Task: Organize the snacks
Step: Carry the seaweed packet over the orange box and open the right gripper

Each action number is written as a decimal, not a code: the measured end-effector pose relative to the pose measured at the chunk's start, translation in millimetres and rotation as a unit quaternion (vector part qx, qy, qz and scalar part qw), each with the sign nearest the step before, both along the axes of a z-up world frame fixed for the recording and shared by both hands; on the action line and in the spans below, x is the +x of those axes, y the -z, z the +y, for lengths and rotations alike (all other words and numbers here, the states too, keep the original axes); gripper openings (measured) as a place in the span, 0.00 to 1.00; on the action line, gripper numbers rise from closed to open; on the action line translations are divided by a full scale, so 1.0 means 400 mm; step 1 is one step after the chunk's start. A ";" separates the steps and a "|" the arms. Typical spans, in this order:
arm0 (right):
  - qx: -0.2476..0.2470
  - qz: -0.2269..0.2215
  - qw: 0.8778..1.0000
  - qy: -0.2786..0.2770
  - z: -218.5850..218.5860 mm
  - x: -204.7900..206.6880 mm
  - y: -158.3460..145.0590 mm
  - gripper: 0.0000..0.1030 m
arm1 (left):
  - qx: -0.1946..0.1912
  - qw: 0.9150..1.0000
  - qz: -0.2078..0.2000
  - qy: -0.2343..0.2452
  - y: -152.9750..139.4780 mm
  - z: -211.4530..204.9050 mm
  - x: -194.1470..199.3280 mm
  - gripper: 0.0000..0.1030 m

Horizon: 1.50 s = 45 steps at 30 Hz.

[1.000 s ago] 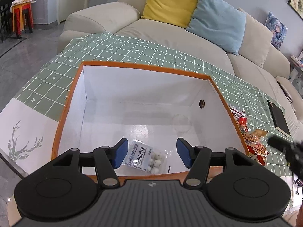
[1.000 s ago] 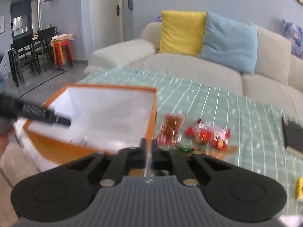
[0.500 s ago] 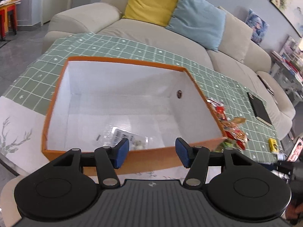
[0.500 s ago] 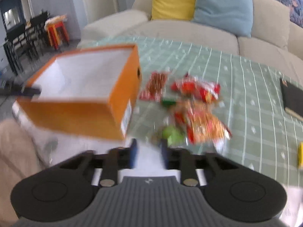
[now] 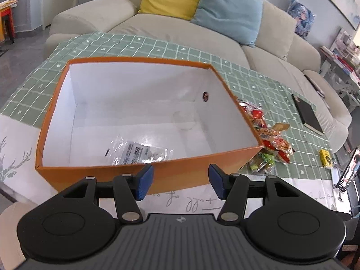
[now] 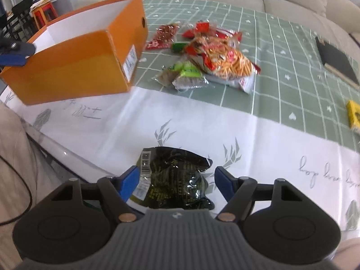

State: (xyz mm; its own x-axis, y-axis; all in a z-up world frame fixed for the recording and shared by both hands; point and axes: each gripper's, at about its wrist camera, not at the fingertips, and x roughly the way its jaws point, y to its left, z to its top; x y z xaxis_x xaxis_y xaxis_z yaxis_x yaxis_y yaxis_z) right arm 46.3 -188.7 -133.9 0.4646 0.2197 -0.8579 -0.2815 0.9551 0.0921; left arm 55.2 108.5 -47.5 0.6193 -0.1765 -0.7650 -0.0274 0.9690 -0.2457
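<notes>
An orange box (image 5: 180, 175) with a white inside stands on the table, and a clear packet of white sweets (image 5: 139, 151) lies on its floor. My left gripper (image 5: 181, 180) hovers in front of the box's near wall, open with nothing between its fingers. A pile of red, orange and green snack packets (image 6: 216, 54) lies to the right of the box (image 6: 74, 72). My right gripper (image 6: 176, 177) points down at the table's near edge. Its jaws are opening around a black snack packet (image 6: 173, 180) that lies flat on the cloth; the pads do not press on it.
A black notebook (image 6: 337, 65) and a small yellow box (image 6: 354, 117) lie at the right of the table. A phone on a stand (image 5: 347, 173) is at the right edge. A beige sofa (image 5: 157, 29) with cushions runs behind the table.
The right gripper came down from above the box to the table's near edge and went from shut to open, with the black packet now between its fingers. The left gripper drew back from over the box.
</notes>
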 end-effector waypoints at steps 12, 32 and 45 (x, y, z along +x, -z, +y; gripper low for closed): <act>-0.021 -0.001 1.000 -0.016 0.032 0.003 0.018 0.52 | 0.146 0.980 -0.030 0.135 0.019 -0.093 -0.015 0.66; 0.054 -0.126 0.991 -0.001 0.045 0.096 -0.229 0.43 | 0.202 0.948 -0.096 0.228 -0.012 -0.203 -0.032 0.65; 0.122 -0.132 0.978 -0.108 0.261 0.260 -0.327 0.43 | 0.221 0.961 -0.041 0.164 0.011 -0.092 0.000 0.61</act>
